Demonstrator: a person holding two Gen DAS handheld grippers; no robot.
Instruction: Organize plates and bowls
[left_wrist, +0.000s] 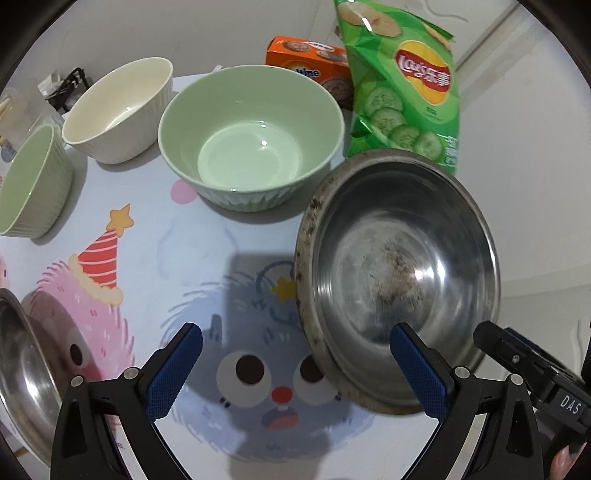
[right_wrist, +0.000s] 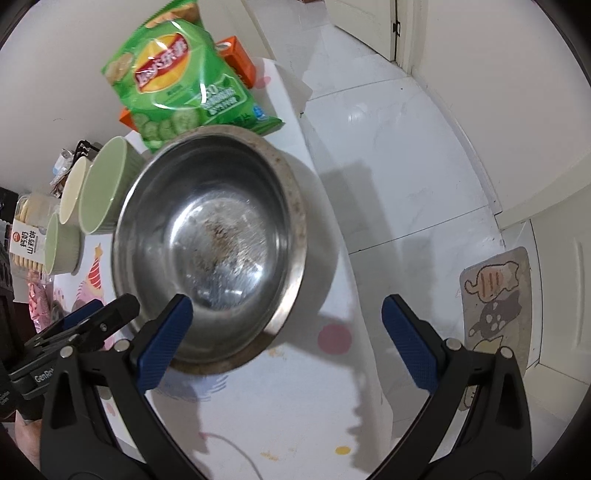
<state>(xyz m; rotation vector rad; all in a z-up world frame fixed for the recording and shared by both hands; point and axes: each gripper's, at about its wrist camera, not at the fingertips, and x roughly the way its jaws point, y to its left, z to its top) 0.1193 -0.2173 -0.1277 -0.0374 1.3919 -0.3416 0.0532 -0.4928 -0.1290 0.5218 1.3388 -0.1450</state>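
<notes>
A worn steel bowl sits near the table's right edge, its mouth tilted toward both cameras. My left gripper is open; its right finger overlaps the bowl's near rim. My right gripper is open wide, and its left finger lies across the bowl's near rim. Neither grips anything. Behind stand a large green bowl, a cream ribbed bowl and a small green bowl. A second steel dish shows at the left edge.
A green chip bag and an orange box stand at the back by the wall. A biscuit pack lies far left. The cartoon tablecloth ends just right of the steel bowl; white floor and a mat lie beyond.
</notes>
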